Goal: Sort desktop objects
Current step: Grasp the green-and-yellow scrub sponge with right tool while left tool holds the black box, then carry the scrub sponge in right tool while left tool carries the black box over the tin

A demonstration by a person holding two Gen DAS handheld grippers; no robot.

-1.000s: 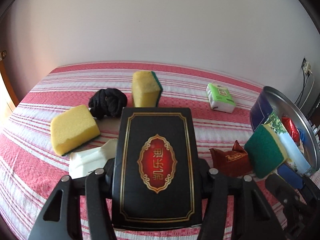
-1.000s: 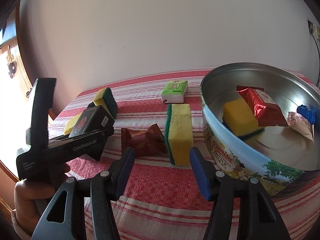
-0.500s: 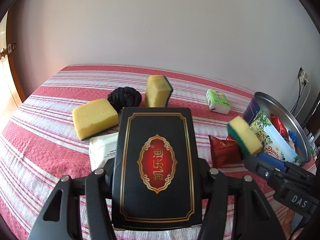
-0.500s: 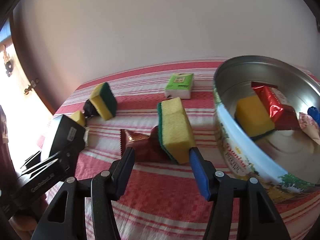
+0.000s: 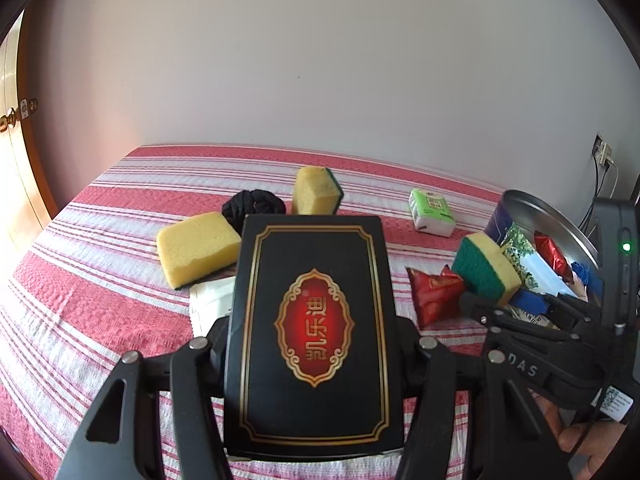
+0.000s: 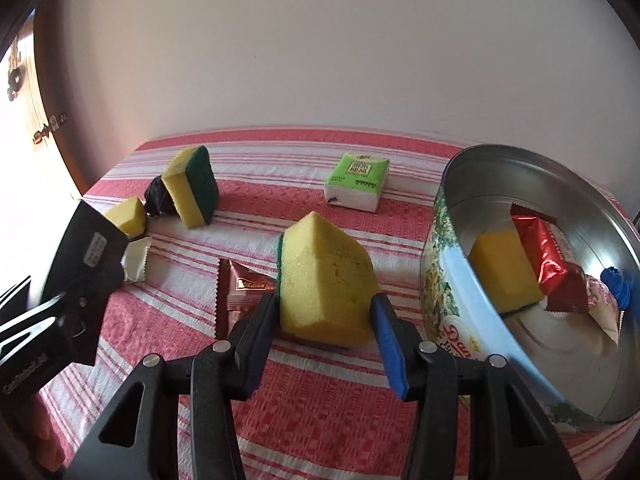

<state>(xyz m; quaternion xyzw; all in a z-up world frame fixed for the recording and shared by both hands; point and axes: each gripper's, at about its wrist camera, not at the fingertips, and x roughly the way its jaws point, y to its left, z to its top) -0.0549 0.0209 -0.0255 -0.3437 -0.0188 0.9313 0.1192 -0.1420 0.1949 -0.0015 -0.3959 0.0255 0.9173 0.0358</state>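
My left gripper [image 5: 314, 332] is shut on a black box with a red and gold emblem [image 5: 314, 328] and holds it above the striped cloth; the box also shows at the left of the right wrist view [image 6: 90, 252]. My right gripper [image 6: 324, 320] is shut on a yellow sponge with a green back [image 6: 326, 280], lifted off the table and tilted, just left of the round metal tin [image 6: 452, 184]. In the left wrist view the sponge [image 5: 486, 270] hangs beside the tin [image 5: 520, 200]. The tin holds a yellow sponge [image 6: 504, 268], a red packet [image 6: 548, 252] and a blue item [image 6: 618, 286].
On the red-striped cloth [image 5: 100, 280] lie a flat yellow sponge [image 5: 196, 248], a black scrunchie [image 5: 252, 206], an upright sponge [image 5: 316, 192], a green-white tissue pack [image 5: 432, 212], a brown snack packet [image 5: 434, 292] and a white packet [image 5: 210, 304]. A wooden door [image 5: 16, 160] stands at left.
My right gripper closed on the sponge and lifted and tilted it beside the tin. My left gripper rose and pulled back with the black box still held.
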